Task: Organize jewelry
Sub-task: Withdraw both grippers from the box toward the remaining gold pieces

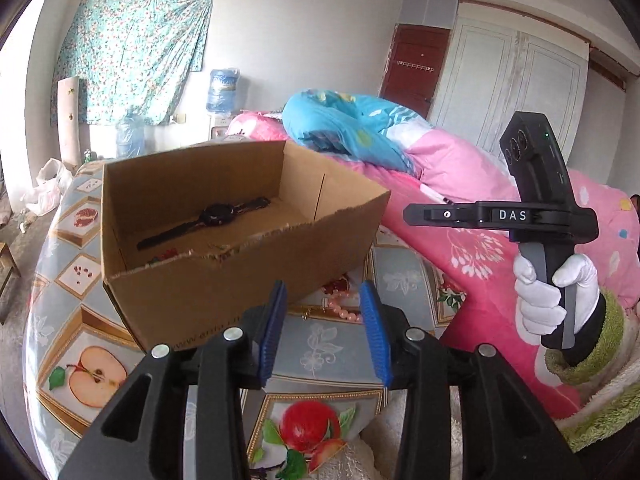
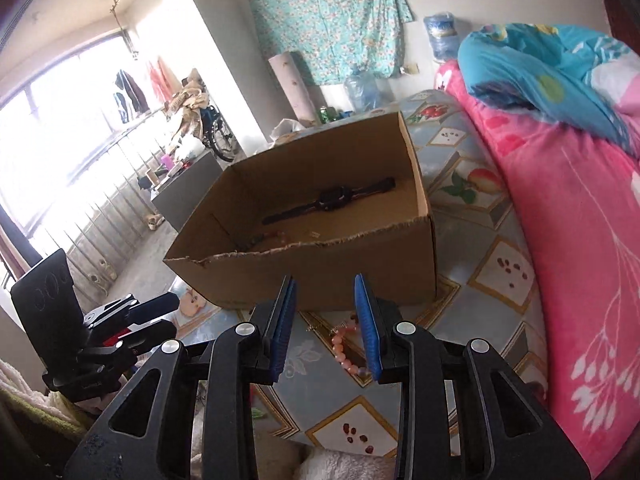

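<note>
Cardboard box (image 1: 224,240), plain brown corrugated w/ a ragged torn near rim, sits on a glossy fruit-print tablecloth (image 1: 100,320) (apple halves, pomegranate seeds in gold-edged diamonds). Inside on the box floor: black wristwatch (image 1: 218,214), round face, straps laid out flat, running approx 8 to 2 o'clock. Small bits near the torn front wall – something red, a tiny pale piece – too small to name.

Pink bead bracelet (image 2: 352,354), round glossy beads, lies on the cloth just outside the box's near wall, at 6 o'clock from it. In the right wrist view it curves between the blue ribbed pads (image 2: 370,332), not pinched.

Left gripper (image 1: 324,332): tongs apart, nothing between them but cloth and beads farther off. Right gripper (image 2: 326,330): tongs apart too, empty. No earlier pic, so only that.

At 3 o'clock in the left view, a white-gloved hand (image 1: 556,292) w/ fuzzy green cuff grips the other tool's grey handle. Pink floral quilt (image 2: 568,260), soft, and a blue one bunched above it.
</note>
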{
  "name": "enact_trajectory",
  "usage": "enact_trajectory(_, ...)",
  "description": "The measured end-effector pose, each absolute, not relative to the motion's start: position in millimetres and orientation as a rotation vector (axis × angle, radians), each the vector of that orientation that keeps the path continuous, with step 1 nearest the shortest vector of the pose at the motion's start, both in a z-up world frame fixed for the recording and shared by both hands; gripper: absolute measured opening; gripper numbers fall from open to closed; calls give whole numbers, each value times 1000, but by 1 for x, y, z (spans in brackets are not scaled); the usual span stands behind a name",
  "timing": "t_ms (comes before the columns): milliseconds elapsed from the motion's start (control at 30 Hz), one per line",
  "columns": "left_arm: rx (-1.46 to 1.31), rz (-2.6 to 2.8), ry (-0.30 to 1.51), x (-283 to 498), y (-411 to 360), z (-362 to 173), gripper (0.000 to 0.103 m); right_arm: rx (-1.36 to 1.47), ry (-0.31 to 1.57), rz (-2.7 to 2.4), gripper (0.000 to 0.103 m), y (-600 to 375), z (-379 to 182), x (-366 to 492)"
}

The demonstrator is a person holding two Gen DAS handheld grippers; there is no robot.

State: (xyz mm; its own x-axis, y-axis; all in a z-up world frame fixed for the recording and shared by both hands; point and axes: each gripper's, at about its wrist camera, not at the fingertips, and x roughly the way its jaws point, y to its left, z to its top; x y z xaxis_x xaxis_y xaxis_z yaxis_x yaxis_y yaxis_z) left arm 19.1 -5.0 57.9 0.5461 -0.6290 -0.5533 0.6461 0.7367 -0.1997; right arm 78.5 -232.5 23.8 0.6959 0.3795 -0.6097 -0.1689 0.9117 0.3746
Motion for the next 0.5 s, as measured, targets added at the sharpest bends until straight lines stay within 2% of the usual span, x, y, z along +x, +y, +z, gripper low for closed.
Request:
enact_trajectory(233,213,-617,765,31,-31,0,37,268,960,174,21,-217,-51,101)
enact_trajectory(367,244,-601,762,27,-28,-10,37,224,967,154,20,-210,-60,104)
enact_trajectory(433,234,-605,766,27,-26,-12,37,171,964,135,16,-204,-59,106)
enact_trajectory(500,221,-614,774,25,-25,-16,37,142,973,128,8,-198,-57,107)
